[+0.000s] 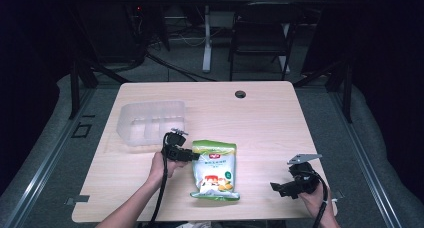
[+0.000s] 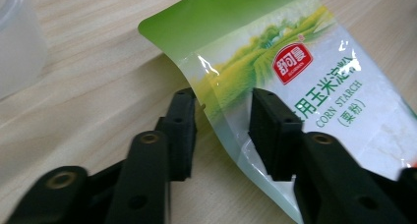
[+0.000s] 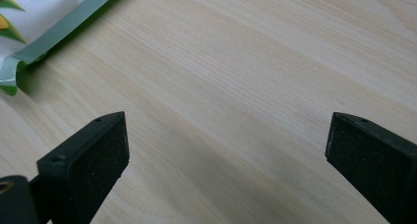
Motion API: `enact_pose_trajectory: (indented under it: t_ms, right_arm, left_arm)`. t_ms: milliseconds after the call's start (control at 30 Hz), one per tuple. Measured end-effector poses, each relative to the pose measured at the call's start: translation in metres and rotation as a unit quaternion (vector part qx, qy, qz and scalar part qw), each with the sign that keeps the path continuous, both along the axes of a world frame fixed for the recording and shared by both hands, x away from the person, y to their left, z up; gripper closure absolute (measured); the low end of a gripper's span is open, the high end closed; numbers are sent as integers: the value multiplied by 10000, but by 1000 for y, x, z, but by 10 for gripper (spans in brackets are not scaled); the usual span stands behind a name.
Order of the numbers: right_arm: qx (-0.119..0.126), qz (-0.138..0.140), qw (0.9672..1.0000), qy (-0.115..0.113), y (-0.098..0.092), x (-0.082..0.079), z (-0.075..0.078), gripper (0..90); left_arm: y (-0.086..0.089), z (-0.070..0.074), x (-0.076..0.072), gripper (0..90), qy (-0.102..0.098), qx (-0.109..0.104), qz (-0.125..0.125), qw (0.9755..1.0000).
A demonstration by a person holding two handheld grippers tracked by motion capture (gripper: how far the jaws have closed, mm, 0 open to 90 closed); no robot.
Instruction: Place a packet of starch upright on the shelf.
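On the table [image 1: 270,113], near its front edge, the corn starch bag [image 1: 215,169] lies flat with its printed face up, and I take it as my landmark. At the bag's upper left corner I have the left gripper [image 2: 221,135] straddling the sealed side edge: one jaw sits under or beside the film, the other over the printed face, still slightly apart and not yet pinching as far as I can judge. That thin rim is probably the easiest place to get hold of a flat pouch. Behind and left of the bag stands a translucent plastic container [image 1: 150,122], perhaps its destination. Well to the bag's right, the right gripper [image 3: 226,160] hovers over bare wood, jaws wide apart, holding nothing.
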State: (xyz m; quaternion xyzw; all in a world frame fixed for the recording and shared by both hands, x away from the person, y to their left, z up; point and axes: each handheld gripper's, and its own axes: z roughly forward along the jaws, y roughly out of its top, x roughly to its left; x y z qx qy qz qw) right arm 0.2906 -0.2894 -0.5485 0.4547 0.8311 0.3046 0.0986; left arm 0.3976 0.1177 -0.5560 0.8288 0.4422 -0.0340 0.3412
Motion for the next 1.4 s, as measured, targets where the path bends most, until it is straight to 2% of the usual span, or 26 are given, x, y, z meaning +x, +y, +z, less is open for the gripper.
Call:
enact_pose_trajectory:
  t_ms: [200, 300, 700, 933, 1067, 1133, 1167, 1233, 1267, 1400]
  right_arm:
    - [0, -8, 10000, -7, 0, 0, 0, 22]
    - [0, -8, 10000, -9, 0, 0, 0, 22]
    - [15, 11, 10000, 6, -1, -1, 0, 22]
    - [6, 7, 10000, 3, 0, -1, 1, 22]
    - [20, 15, 10000, 3, 0, 0, 1, 22]
    - [18, 18, 10000, 7, 1, 0, 1, 22]
    - [15, 19, 10000, 7, 1, 0, 1, 22]
    - [20, 17, 10000, 1, 0, 0, 1, 22]
    - [21, 19, 10000, 0, 0, 0, 1, 22]
    - [5, 7, 10000, -7, 1, 0, 0, 22]
  left_arm:
    - [0, 2, -3, 893, -107, 16, -103, 9999]
    - [-2, 4, -5, 900, -227, 78, -166, 9996]
    - [8, 10, -21, 900, -363, 123, -295, 9988]
    - [16, 11, -32, 900, -354, 200, -344, 9986]
    - [17, 12, -32, 900, -331, 229, -371, 9985]
    - [17, 12, -31, 859, -346, 250, -381, 9984]
    - [17, 12, -30, 799, -319, 227, -380, 9985]
    - [17, 11, -28, 732, -290, 206, -378, 9987]
    - [17, 11, -28, 658, -290, 206, -378, 9987]
    - [17, 11, -21, 575, -269, 88, -316, 9991]
